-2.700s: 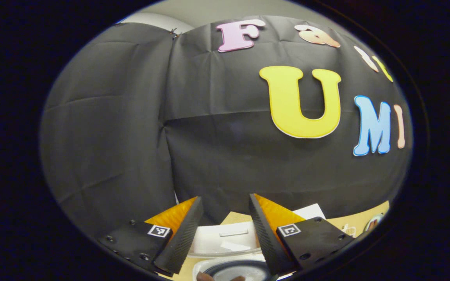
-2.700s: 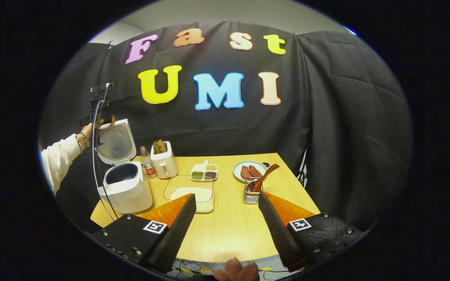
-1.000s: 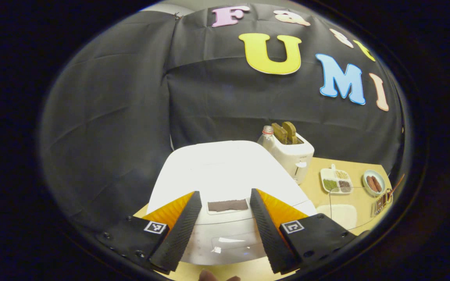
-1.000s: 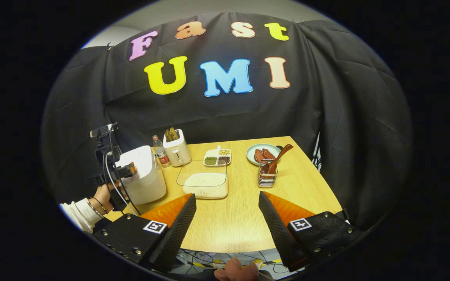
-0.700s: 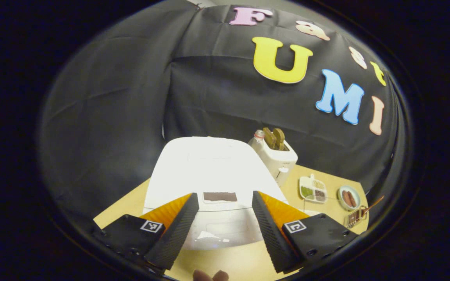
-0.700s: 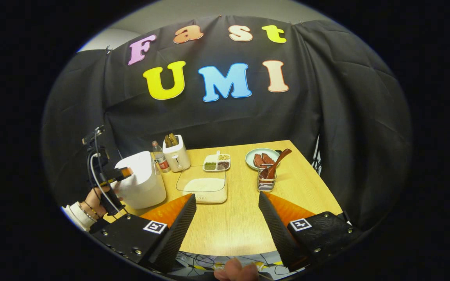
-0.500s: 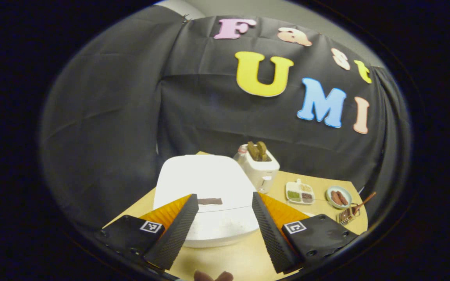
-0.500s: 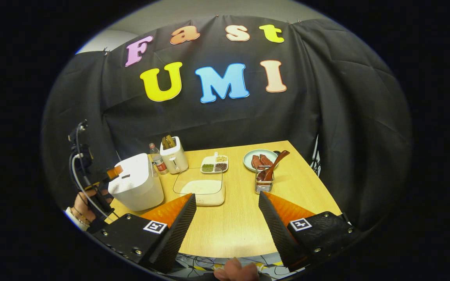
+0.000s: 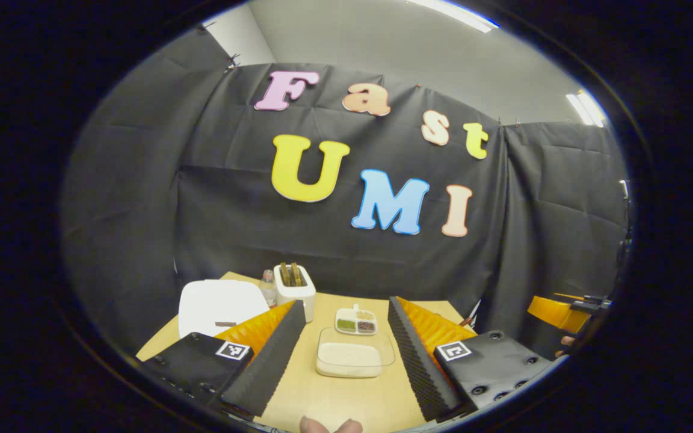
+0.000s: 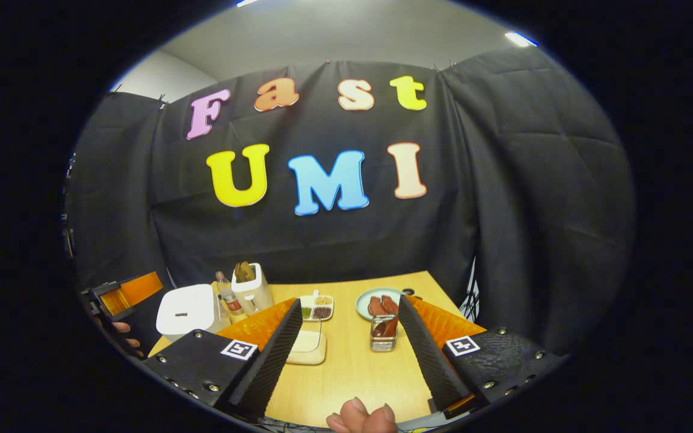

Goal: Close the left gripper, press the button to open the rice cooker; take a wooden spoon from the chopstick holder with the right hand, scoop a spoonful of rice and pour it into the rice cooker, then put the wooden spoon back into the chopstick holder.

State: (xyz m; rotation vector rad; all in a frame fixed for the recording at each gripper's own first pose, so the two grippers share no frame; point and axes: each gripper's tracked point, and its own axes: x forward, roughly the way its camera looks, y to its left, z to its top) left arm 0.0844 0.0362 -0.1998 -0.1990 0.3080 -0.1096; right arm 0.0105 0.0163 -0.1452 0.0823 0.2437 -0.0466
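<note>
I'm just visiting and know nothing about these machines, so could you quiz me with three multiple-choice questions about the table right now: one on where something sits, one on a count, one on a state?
1. The toaster stands:
A. just right of the rice cooker
B. beside the plate of sausages
C. on the floor

2. Compartments in the divided dish:
A. one
B. three
C. six

3. The rice cooker lid is:
A. raised
B. removed
C. shut

Answers: 1 A, the right gripper view shows it next to the cooker, a bottle between them; 2 B, the left gripper view shows three fillings; 3 C, its flat top lies closed.
</note>
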